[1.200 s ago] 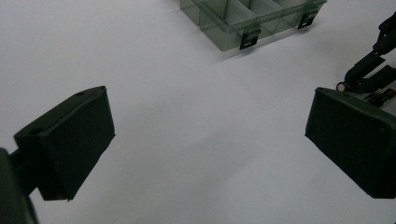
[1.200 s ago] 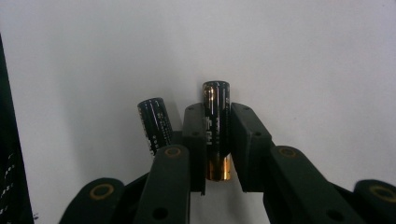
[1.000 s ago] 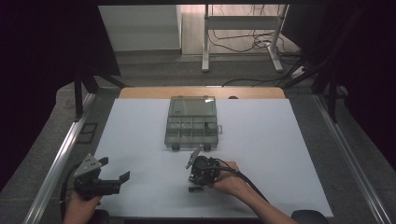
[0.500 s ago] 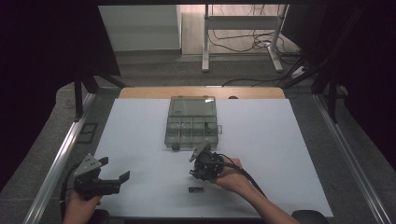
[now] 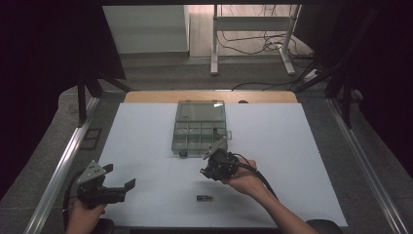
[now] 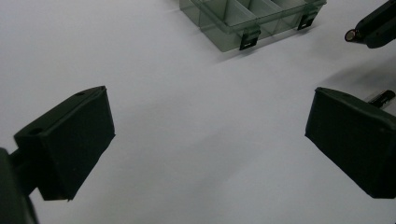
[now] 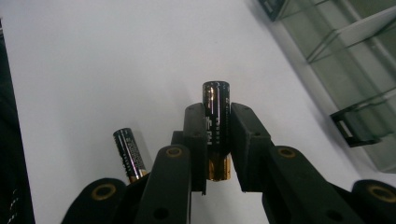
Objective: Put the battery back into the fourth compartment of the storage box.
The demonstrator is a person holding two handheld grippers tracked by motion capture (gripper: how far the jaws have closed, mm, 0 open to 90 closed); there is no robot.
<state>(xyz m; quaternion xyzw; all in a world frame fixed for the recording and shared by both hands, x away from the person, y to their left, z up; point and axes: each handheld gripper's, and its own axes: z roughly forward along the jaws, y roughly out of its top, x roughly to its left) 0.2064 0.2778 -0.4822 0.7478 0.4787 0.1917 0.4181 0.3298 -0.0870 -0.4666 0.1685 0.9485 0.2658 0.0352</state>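
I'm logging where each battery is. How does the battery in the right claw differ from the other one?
The held battery is clamped between the right claw's jaws, off the table; the loose battery lies flat on it. The held one is near the clear box; the loose one lies nearer the person's edge. Both are black with a gold end.
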